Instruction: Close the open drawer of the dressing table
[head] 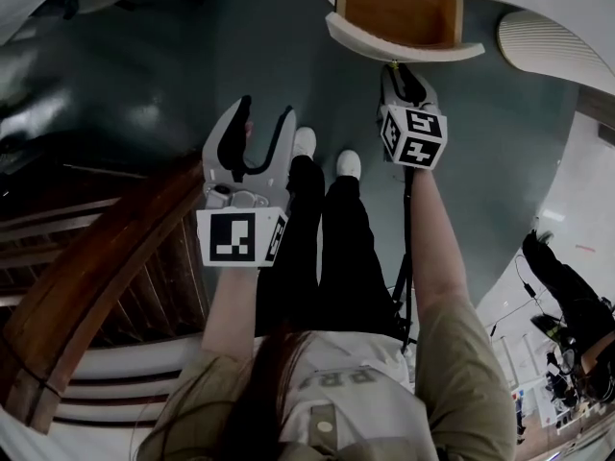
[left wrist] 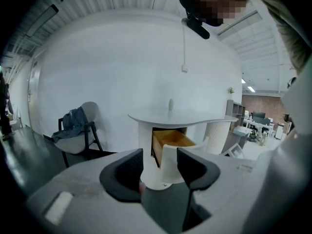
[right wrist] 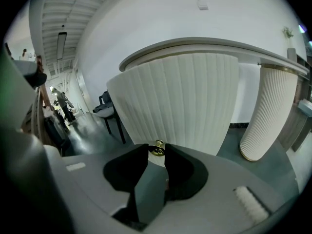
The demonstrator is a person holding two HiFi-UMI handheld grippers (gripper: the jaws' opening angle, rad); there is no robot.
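The dark floor point(head: 269, 46) bears the white dressing table point(left wrist: 195, 117), a chair point(left wrist: 78, 133) and the person's shoes point(head: 304, 142).

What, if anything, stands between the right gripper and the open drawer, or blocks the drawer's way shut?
Nothing visible. The right gripper is at the drawer front, jaws closed on its brass knob. Nothing sticks out of the drawer or sits between it and the dressing table. The left gripper hangs open, aside.
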